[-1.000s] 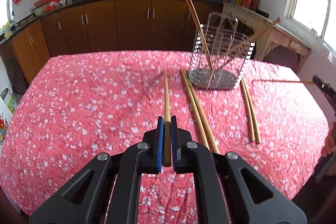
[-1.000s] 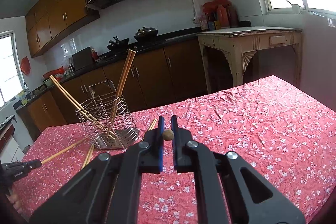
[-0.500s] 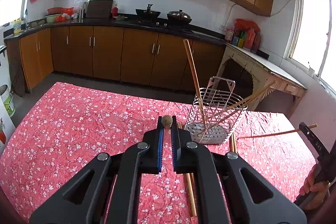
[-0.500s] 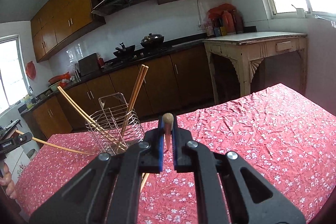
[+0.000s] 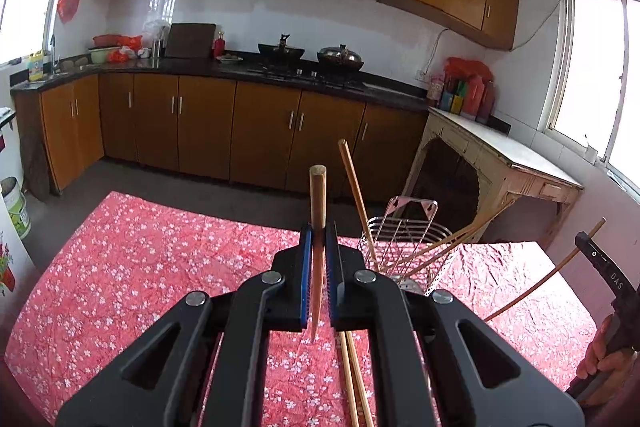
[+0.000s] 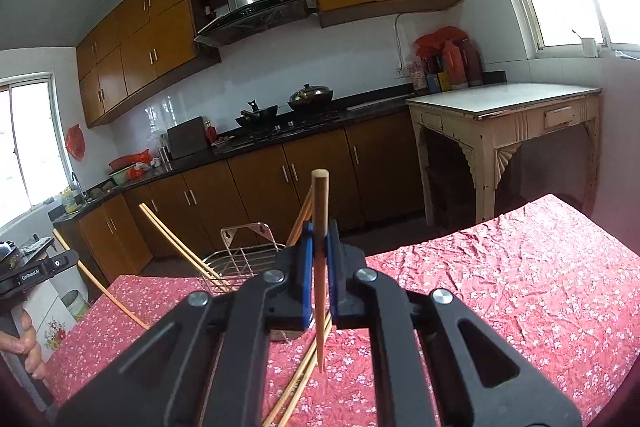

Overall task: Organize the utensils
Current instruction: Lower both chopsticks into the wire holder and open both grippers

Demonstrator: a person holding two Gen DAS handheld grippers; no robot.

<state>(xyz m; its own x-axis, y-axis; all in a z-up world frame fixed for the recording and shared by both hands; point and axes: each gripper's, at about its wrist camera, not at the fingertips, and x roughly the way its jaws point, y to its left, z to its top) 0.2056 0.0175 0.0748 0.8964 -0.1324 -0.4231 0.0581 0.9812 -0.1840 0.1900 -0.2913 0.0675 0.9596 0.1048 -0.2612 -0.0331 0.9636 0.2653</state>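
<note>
My left gripper (image 5: 319,239) is shut on a wooden chopstick (image 5: 318,195) that stands nearly upright, thick end up. My right gripper (image 6: 319,239) is shut on another wooden chopstick (image 6: 320,203), also nearly upright. A wire utensil basket (image 5: 404,235) stands on the red floral tablecloth (image 5: 140,267) just right of the left gripper, with several chopsticks leaning in it. It also shows in the right wrist view (image 6: 240,259), left of the right gripper. Two loose chopsticks (image 5: 352,379) lie on the cloth below the left gripper.
The right gripper with its chopstick shows at the left view's right edge (image 5: 608,279). The left gripper shows at the right view's left edge (image 6: 28,271). Loose chopsticks (image 6: 296,387) lie on the cloth. A cream side table (image 6: 504,115) and kitchen cabinets (image 5: 240,131) stand beyond.
Both grippers have lifted and tilted up, each swinging its chopstick from lying flat or end-on to nearly upright. The table now sits lower in both views.
</note>
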